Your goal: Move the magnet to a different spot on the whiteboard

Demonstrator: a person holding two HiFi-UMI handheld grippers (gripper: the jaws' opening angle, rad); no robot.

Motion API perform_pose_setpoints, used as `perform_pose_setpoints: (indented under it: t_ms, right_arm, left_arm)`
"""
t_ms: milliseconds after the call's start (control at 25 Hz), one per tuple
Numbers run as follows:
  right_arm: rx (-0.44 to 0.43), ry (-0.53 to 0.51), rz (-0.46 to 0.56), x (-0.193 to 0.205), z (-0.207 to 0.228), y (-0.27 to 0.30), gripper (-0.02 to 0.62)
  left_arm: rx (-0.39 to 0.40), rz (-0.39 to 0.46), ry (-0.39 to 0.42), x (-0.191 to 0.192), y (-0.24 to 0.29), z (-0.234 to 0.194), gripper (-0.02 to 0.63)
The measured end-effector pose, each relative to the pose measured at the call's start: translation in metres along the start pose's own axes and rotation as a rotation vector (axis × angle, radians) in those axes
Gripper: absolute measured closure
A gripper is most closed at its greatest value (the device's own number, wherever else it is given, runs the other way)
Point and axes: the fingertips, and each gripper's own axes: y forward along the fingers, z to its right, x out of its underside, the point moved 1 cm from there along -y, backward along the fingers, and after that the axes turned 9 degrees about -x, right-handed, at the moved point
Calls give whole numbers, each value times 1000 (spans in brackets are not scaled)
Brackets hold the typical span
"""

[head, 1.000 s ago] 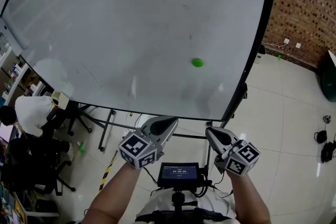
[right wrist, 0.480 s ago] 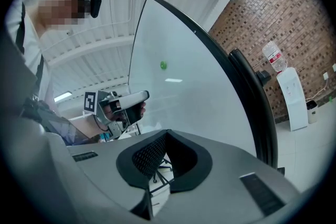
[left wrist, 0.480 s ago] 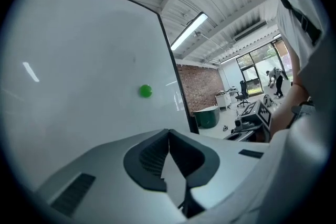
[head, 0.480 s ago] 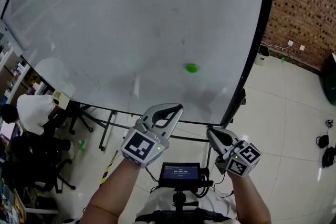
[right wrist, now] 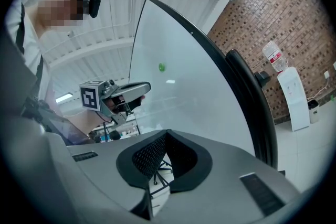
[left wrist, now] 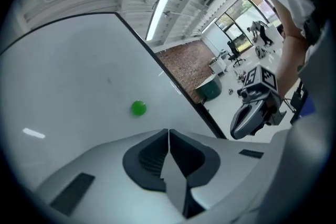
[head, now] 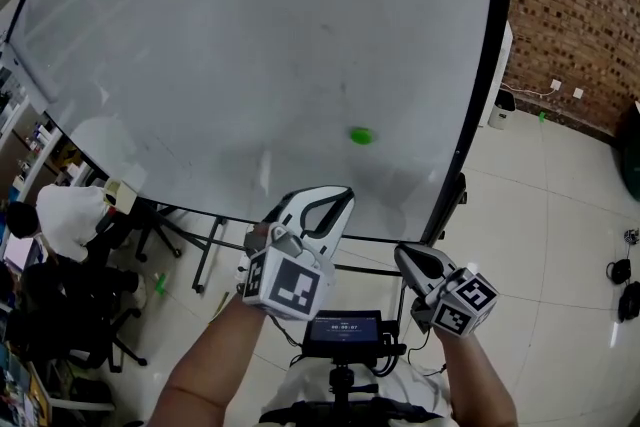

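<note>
A small round green magnet [head: 361,135] sticks to the big whiteboard [head: 230,45], low and right of its middle. My left gripper [head: 342,195] is raised in front of the board's lower edge, just below the magnet and apart from it. In the left gripper view the magnet [left wrist: 138,108] lies a little above and left of the jaw tips [left wrist: 168,131]. These jaws have just been opening by a hair; they still meet along a thin seam with nothing between them. My right gripper [head: 401,254] hangs lower right, shut and empty, and from its view the magnet [right wrist: 161,66] is far off.
The board's black frame [head: 486,65] runs down the right side on a wheeled stand [head: 205,250]. A brick wall [head: 575,5] and a water dispenser [right wrist: 291,94] stand at the right. A person in white [head: 62,220] sits by chairs at lower left. Cables [head: 622,285] lie on the tiled floor.
My left gripper has risen toward the board and rolled, so its marker cube now faces the head camera. The right gripper has barely shifted. The magnet stays on the board.
</note>
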Motion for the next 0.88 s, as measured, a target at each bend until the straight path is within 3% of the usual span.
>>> perform_pose_setpoints:
  t_ms: [240,480,880]
  right_arm:
    - [4,-1,6,-3,0,-3,563]
    - [11,-4,19,-4,0,-7,563]
    - [18,-3,21,-1,-3,-12,563]
  left_arm:
    - [-52,0,198,-12,3,-5,551]
    - [-67,16,300,-22,8,-7,546]
    - [-93,39,456,-34,10,-10,468]
